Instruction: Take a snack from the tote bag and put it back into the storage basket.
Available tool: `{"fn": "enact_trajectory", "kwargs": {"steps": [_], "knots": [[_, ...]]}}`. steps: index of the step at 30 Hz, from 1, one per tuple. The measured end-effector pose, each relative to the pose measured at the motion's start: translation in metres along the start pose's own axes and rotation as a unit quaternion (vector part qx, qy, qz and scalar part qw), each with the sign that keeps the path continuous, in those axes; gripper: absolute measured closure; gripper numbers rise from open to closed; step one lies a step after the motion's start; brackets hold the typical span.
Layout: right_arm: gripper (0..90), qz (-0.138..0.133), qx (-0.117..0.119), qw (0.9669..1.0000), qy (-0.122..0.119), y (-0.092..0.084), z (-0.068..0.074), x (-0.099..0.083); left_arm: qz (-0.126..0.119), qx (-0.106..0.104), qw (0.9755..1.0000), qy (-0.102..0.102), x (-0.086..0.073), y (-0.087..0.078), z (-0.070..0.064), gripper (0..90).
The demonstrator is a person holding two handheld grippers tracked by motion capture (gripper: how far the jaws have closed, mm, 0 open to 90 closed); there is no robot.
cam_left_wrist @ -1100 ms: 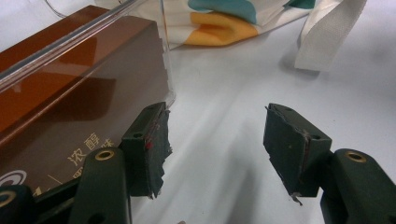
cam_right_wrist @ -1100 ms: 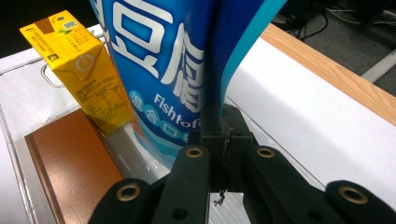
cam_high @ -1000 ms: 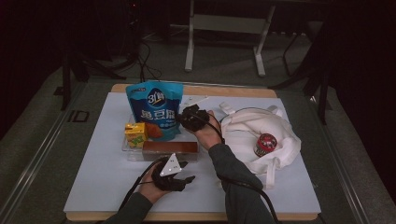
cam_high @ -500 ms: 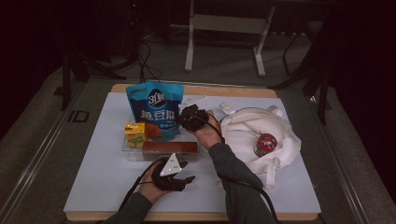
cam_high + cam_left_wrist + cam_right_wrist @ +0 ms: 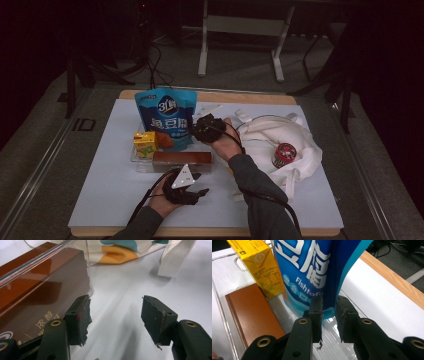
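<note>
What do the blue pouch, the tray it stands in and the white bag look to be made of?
Blue pouch: glossy plastic film, judging by its sheen and thin flat sealed edge. Tray: clear hard plastic; the table shows through its walls, and the rim catches light. White bag: soft woven cloth, probably cotton canvas, matte, rumpled into folds, with flat webbing straps.

The high view looks forward and down from above the person's side, taking in the whole counter [image 5: 100,200] from some way off. The left gripper view sits low and close, facing along the counter past the brown box [image 5: 37,295]. The right gripper view, equally close, faces the blue snack pouch [image 5: 317,267]. All three share the brown box in its clear tray [image 5: 222,315].
</note>
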State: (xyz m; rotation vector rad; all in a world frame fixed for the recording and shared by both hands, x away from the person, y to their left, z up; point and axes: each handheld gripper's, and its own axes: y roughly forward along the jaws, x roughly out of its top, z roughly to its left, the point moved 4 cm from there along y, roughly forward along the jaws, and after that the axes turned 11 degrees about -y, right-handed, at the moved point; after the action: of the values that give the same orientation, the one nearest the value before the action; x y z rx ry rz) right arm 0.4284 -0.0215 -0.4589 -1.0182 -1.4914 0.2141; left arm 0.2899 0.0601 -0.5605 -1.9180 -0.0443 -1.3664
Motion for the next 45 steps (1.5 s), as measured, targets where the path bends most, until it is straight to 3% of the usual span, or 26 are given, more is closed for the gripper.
{"fn": "enact_trajectory", "kwargs": {"steps": [6, 10, 20, 28, 39, 45], "knots": [[72.0, -0.007, 0.008, 0.9999, 0.001, -0.008, -0.002, -0.002, 0.001, 0.001, 1.0000, 0.001, 0.000, 0.000, 0.000, 40.1], [71.8, -0.020, 0.012, 0.9996, 0.018, -0.017, -0.006, -0.005, -0.001, 0.002, 1.0000, 0.002, 0.000, 0.000, 0.000, 40.2], [69.4, -0.022, -0.003, 0.9994, 0.025, -0.039, -0.021, -0.014, -0.001, 0.003, 1.0000, 0.001, 0.000, 0.000, 0.000, 40.2], [68.9, -0.003, -0.017, 0.9998, 0.009, -0.055, -0.027, -0.023, -0.001, 0.003, 1.0000, -0.001, 0.000, 0.000, 0.000, 40.2], [67.6, 0.019, -0.032, 0.9992, 0.015, -0.077, -0.035, -0.048, -0.001, 0.006, 1.0000, -0.001, 0.000, 0.000, 0.000, 40.2], [67.3, 0.034, -0.038, 0.9987, 0.007, -0.087, -0.039, -0.058, 0.001, 0.005, 1.0000, -0.002, 0.000, 0.000, 0.000, 40.2]]}}
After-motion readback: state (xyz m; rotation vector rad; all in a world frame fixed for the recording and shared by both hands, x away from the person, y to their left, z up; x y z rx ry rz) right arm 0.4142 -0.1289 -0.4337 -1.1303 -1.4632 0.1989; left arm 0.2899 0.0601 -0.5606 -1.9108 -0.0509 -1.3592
